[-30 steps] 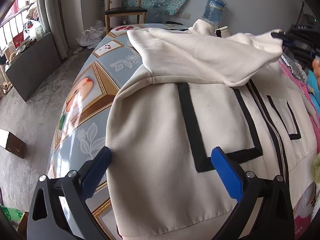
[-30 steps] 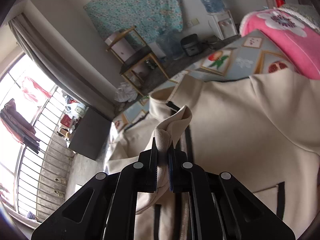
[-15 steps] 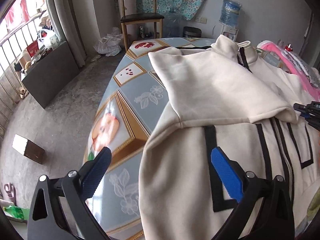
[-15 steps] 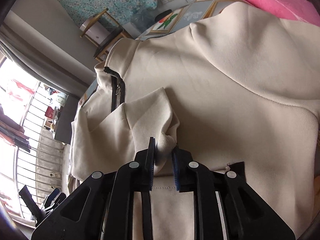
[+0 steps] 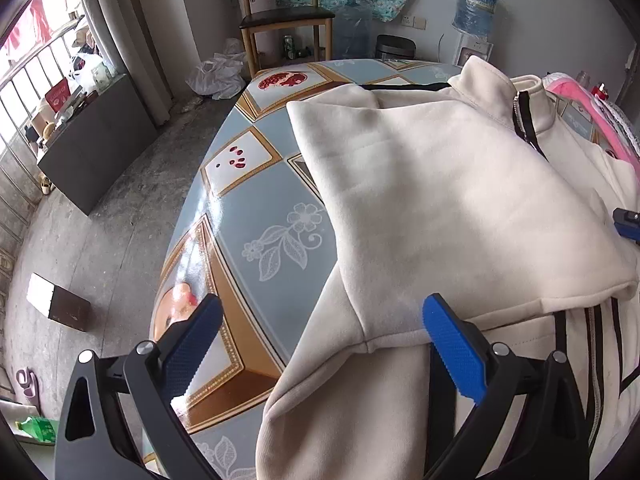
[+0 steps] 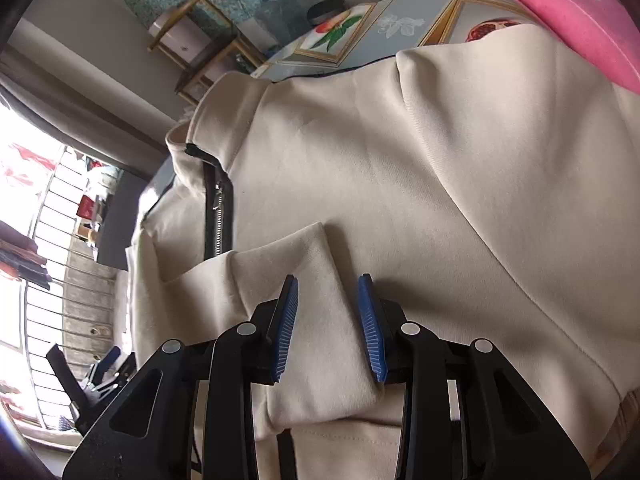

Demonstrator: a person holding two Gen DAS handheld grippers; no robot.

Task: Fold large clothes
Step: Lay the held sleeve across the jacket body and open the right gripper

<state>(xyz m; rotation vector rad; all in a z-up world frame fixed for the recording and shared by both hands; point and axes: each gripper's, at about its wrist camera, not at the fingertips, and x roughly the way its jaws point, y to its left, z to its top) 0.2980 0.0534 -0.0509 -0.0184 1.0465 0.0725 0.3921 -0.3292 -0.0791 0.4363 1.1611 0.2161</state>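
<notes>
A cream zip-up jacket (image 5: pixel 432 200) with black stripes lies on the patterned table (image 5: pixel 256 208). Its left sleeve (image 5: pixel 460 216) is folded across the chest. My left gripper (image 5: pixel 320 340) is open and empty, hovering over the jacket's left edge near the armpit seam. In the right wrist view the jacket (image 6: pixel 420 160) fills the frame, with the collar and zip (image 6: pixel 218 204) at the left. My right gripper (image 6: pixel 330 320) is open, its blue pads on either side of the sleeve cuff (image 6: pixel 316 320), which rests on the jacket.
A pink blanket (image 6: pixel 560 12) lies on the table beyond the jacket. A wooden chair (image 5: pixel 284 12), water bottles (image 5: pixel 476 8) and a bin stand by the far wall. The table's left edge drops to a concrete floor with a small box (image 5: pixel 56 304).
My right gripper lowered the sleeve cuff onto the jacket's chest and opened, letting it go. My left gripper moved up along the jacket's side toward the shoulder, still open.
</notes>
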